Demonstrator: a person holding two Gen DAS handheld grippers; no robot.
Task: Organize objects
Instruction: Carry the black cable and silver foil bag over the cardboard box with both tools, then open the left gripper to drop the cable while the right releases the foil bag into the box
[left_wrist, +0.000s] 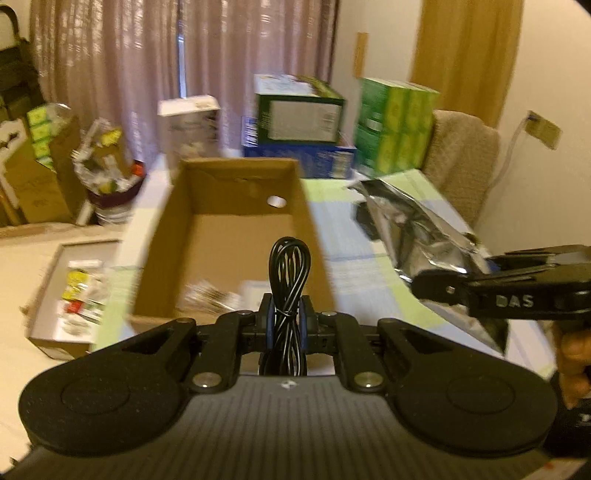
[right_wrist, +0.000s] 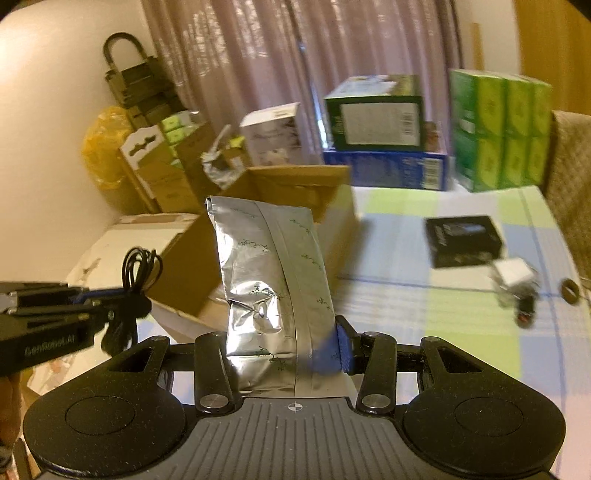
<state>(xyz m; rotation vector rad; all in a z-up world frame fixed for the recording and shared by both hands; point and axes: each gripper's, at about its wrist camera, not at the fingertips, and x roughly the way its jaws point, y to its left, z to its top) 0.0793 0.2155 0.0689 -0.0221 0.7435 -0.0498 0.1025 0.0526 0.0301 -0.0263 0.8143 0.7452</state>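
My left gripper (left_wrist: 290, 319) is shut on a bundled black cable (left_wrist: 290, 273), which stands up between the fingers just before the near wall of an open cardboard box (left_wrist: 236, 229). That gripper and cable (right_wrist: 138, 269) also show at the left of the right wrist view. My right gripper (right_wrist: 284, 350) is shut on a silver foil pouch (right_wrist: 269, 273), held upright above the table, right of the box (right_wrist: 295, 184). From the left wrist view the pouch (left_wrist: 417, 232) hangs at the right, pinched by the right gripper (left_wrist: 439, 284). Papers lie inside the box.
A checked tablecloth (right_wrist: 461, 317) carries a black box (right_wrist: 463, 240), a white charger (right_wrist: 513, 275) and a small ring (right_wrist: 570, 290). Green, blue and white cartons (left_wrist: 299, 114) stand along the table's far edge. A floor tray (left_wrist: 74, 295) with small items sits left, beside a cluttered bin (left_wrist: 110, 177).
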